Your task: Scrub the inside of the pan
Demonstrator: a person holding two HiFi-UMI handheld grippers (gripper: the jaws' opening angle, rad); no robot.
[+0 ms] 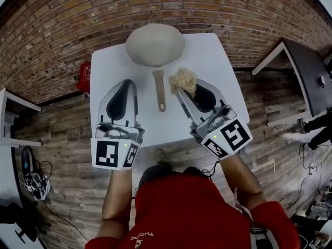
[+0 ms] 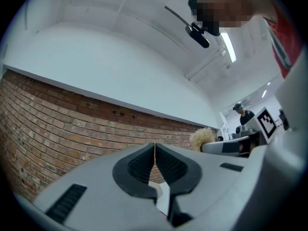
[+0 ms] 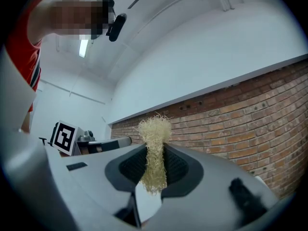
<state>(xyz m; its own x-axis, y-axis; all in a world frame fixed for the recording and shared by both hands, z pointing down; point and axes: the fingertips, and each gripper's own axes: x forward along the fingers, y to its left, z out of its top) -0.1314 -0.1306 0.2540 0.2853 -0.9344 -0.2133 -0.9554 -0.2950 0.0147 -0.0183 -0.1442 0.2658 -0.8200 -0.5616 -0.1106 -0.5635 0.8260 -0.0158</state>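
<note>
Brick wall (image 1: 78,25) runs across the far side, wood-plank floor (image 1: 62,139) spreads below it, and a white desk (image 1: 218,61) sits square in the middle of the head view. At the desk's far edge is the pan (image 1: 154,44), a round grey-beige body, with its wooden handle (image 1: 160,90) pointing straight back toward the person. Nothing is touching the pan.

On the right, the right claw (image 1: 179,90) is clamped on a straw-coloured scrubber (image 1: 184,79). From overhead the tuft sits just to the right of the handle and close to the pan's near rim, but apart from both. The right gripper view confirms the grip. The fibres of the scrubber (image 3: 154,129) are pinched between the ribbed pads, with a bushy top sprouting above the right claw (image 3: 155,162) and a wisp hanging below.

On the left, the left claw (image 1: 128,82) hovers over the desk on the other side of the handle. In the left gripper view the left claw (image 2: 154,150) has its pads pressed together with nothing between them, and only brick and white wall show beyond.

Both marker cubes, left (image 1: 115,153) and right (image 1: 228,138), face the head camera at the desk's near edge. The person's red shirt (image 1: 176,211) fills the bottom of the view.
</note>
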